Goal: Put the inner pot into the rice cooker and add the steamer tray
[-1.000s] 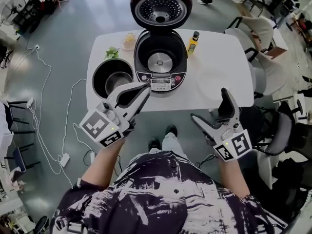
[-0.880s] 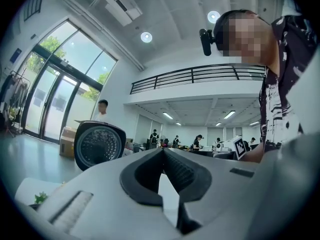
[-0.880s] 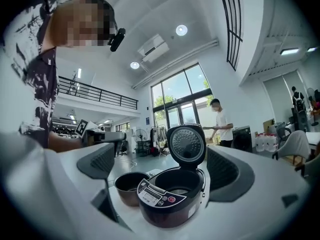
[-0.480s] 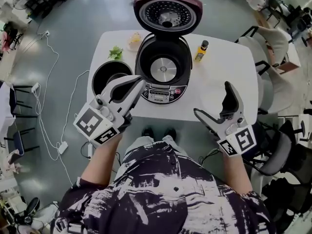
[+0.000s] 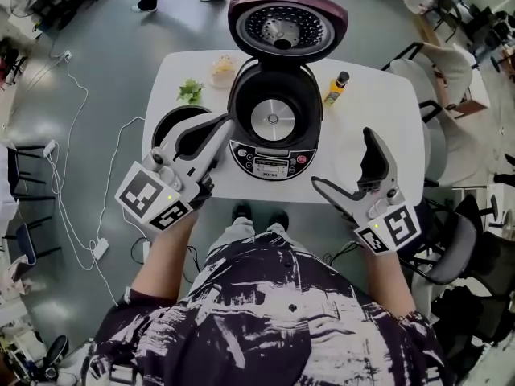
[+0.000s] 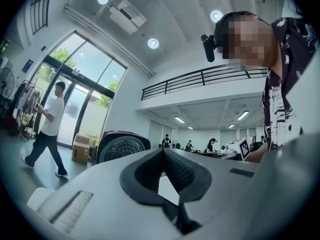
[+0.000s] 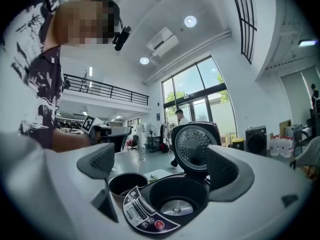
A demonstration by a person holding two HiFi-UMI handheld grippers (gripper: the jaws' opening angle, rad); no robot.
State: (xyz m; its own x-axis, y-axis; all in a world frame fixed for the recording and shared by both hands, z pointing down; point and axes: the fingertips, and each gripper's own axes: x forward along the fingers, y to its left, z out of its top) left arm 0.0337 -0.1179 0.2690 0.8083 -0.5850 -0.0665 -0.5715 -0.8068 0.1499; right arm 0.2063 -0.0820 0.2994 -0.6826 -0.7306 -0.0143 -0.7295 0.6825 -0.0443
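Left tongs (image 5: 219,127): tips together, empty. Inner pot (image 5: 173,123) just beneath them, on table (image 5: 386,111).
Right tongs (image 5: 342,158): wide apart, empty. Open rice cooker (image 5: 273,119) ahead-left, cavity bare.
Steamer tray: not made out.
Progress: apparently nothing placed.

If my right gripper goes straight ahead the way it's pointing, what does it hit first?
Most likely the rice cooker, at its control panel, which sits nearest between the open right gripper jaws; depth is uncertain.

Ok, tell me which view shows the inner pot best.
Right gripper view: the inner pot, beside the cooker, shows nearly whole. Head view has the left gripper across it. Left gripper view misses it.
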